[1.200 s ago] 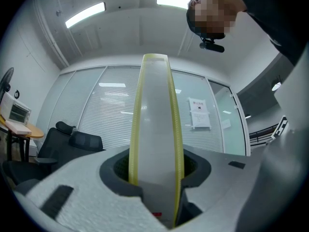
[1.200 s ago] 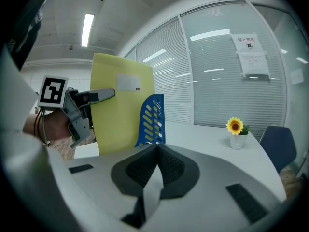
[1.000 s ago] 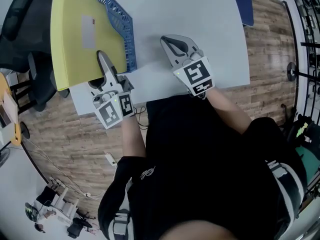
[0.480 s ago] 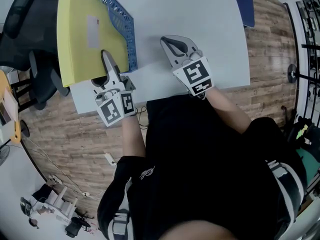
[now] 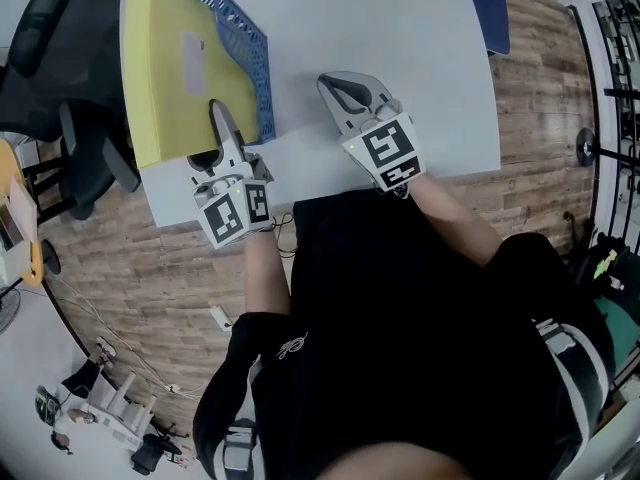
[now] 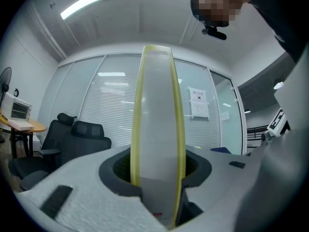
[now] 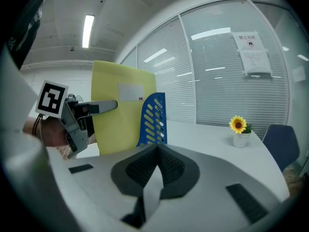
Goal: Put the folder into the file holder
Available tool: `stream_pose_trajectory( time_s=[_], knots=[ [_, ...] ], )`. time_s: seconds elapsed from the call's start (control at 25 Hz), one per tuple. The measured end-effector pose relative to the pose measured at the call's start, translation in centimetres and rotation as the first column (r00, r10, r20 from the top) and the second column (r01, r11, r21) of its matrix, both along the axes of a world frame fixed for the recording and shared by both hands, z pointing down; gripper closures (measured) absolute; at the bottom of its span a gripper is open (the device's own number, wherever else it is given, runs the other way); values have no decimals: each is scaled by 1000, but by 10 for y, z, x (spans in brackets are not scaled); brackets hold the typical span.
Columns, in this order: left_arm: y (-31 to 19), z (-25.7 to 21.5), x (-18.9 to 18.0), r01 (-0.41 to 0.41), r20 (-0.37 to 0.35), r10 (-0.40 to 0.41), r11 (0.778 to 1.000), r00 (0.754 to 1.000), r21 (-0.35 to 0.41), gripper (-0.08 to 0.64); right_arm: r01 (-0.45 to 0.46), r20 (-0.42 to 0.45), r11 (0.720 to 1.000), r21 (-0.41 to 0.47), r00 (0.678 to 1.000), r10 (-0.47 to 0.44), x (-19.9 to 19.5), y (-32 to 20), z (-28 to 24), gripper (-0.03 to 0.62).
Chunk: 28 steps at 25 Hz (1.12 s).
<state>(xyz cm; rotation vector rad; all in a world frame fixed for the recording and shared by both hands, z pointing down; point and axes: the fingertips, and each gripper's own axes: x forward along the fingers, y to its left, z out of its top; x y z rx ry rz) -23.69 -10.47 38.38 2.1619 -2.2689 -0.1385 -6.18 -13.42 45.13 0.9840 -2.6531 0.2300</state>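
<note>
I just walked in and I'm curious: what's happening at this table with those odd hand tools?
A person holds a two-jaw gripper in each hand. The left gripper is clamped on the edge of a yellow folder and holds it upright right beside a blue file holder on the white table. The folder does not look slotted in yet. The right gripper is shut and empty, over the table nearby.

A white table (image 5: 400,38) stands on a wooden floor (image 5: 540,98). In the head view a black office chair (image 5: 55,58) is just beside its left edge. A small sunflower in a white pot (image 7: 238,134) stands upright on the table. A blue chair (image 7: 281,149) is near it. Paper sheets (image 7: 253,52) hang on the glass wall with blinds (image 7: 212,81)
</note>
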Motion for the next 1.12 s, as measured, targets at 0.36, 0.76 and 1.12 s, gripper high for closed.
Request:
stream_pose_trajectory(
  time_s=[0.36, 0.76, 1.12],
  knots=[
    [0, 9, 1, -10, -3, 10, 1000, 1000, -22, 376, 4, -3, 1000, -4, 1000, -4, -3, 2, 4, 588],
    [-1, 15, 5, -21, 2, 21, 999, 1000, -45, 376, 4, -6, 1000, -7, 1000, -4, -3, 3, 4, 588],
    [-1, 24, 7, -31, 7, 32, 997, 999, -67, 376, 11, -4, 1000, -8, 1000, -11, -6, 4, 6, 588]
  ],
)
